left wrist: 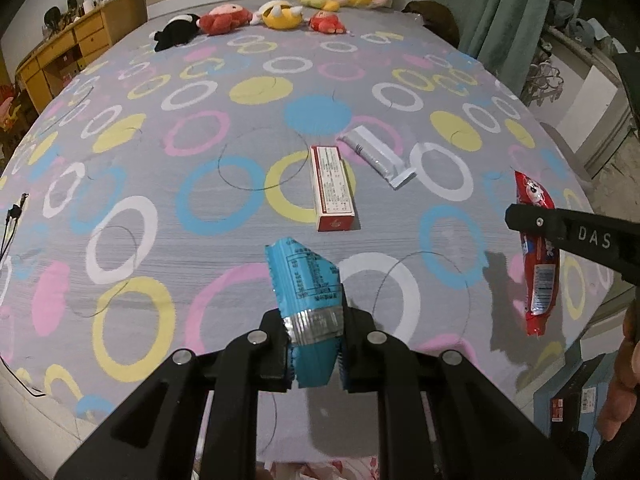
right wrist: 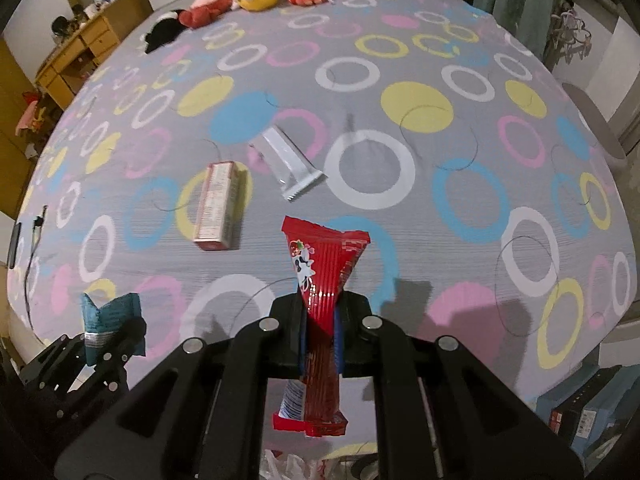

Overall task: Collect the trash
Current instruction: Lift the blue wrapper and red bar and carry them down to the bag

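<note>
My left gripper [left wrist: 314, 338] is shut on a blue snack wrapper [left wrist: 306, 280] and holds it above the near edge of the bed. It also shows at the lower left of the right wrist view [right wrist: 96, 340], with the blue wrapper [right wrist: 110, 314] in it. My right gripper [right wrist: 322, 332] is shut on a red snack wrapper [right wrist: 322, 276], which hangs through the jaws. In the left wrist view the right gripper [left wrist: 532, 222] holds the red wrapper [left wrist: 538, 256] at the right. A red and white box [left wrist: 332, 186] and a white wrapper [left wrist: 378, 156] lie on the bed.
The bed sheet [left wrist: 160, 152] is grey with coloured rings. Several plush toys [left wrist: 276, 14] line the headboard. A wooden desk [left wrist: 68, 52] stands at the left, curtains [left wrist: 496, 12] at the right. Boxes [right wrist: 588, 412] sit on the floor at the right. A plastic bag [right wrist: 296, 466] lies below the bed's near edge.
</note>
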Demonstrator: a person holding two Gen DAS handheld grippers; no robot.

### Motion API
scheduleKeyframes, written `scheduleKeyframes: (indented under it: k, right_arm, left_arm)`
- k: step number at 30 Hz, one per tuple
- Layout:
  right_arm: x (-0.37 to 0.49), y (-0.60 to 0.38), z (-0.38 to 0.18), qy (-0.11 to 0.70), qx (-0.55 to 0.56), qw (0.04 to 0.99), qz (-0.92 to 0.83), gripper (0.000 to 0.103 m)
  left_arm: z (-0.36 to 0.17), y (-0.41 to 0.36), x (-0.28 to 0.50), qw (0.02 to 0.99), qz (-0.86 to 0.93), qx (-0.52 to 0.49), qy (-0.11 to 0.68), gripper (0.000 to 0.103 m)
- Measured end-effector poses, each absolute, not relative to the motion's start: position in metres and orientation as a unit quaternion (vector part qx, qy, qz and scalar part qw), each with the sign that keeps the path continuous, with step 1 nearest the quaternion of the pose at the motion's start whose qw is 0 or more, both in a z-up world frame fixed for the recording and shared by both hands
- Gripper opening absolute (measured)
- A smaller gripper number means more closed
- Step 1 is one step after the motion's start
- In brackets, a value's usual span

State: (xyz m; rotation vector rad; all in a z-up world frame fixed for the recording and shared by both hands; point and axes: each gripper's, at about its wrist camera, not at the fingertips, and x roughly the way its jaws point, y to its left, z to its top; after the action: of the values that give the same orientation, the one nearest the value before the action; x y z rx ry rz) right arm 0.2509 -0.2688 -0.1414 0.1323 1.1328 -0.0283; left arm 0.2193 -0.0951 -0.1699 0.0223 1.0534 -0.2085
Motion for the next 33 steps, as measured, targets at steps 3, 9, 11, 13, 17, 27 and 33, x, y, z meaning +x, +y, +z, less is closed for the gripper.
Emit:
scheduleKeyframes:
  k: [3, 9, 11, 13, 17, 27, 33]
  right_arm:
    - [0.242, -0.264, -0.128, 0.52, 0.063, 0.852, -0.004, 0.01]
    - [0.216, -0.255, -0.102, 0.491, 0.05, 0.87, 0.005, 0.01]
    - [0.206, -0.251, -0.095, 0.483, 0.048, 0.874, 0.01, 0.01]
    - [0.197, -0.248, -0.087, 0.473, 0.043, 0.88, 0.01, 0.01]
    - [0.175, -0.244, -0.069, 0.45, 0.046, 0.891, 0.02, 0.01]
    - [0.116, -0.238, -0.045, 0.407, 0.048, 0.911, 0.038, 0.01]
    - [0.081, -0.241, -0.052, 0.397, 0.049, 0.916, 0.041, 0.01]
  left_arm:
    - [-0.158, -0.093, 0.209, 0.864, -0.102, 0.018, 0.492, 0.016]
    - [-0.135, -0.09, 0.189, 0.875, -0.108, 0.022, 0.472, 0.016]
    - [-0.127, -0.09, 0.182, 0.879, -0.11, 0.023, 0.464, 0.016]
    - [-0.118, -0.088, 0.174, 0.883, -0.112, 0.023, 0.455, 0.016]
    - [-0.1, -0.083, 0.156, 0.891, -0.114, 0.024, 0.439, 0.016]
    - [-0.075, -0.07, 0.113, 0.901, -0.119, 0.03, 0.417, 0.016]
    - [-0.07, -0.069, 0.086, 0.904, -0.124, 0.047, 0.406, 0.016]
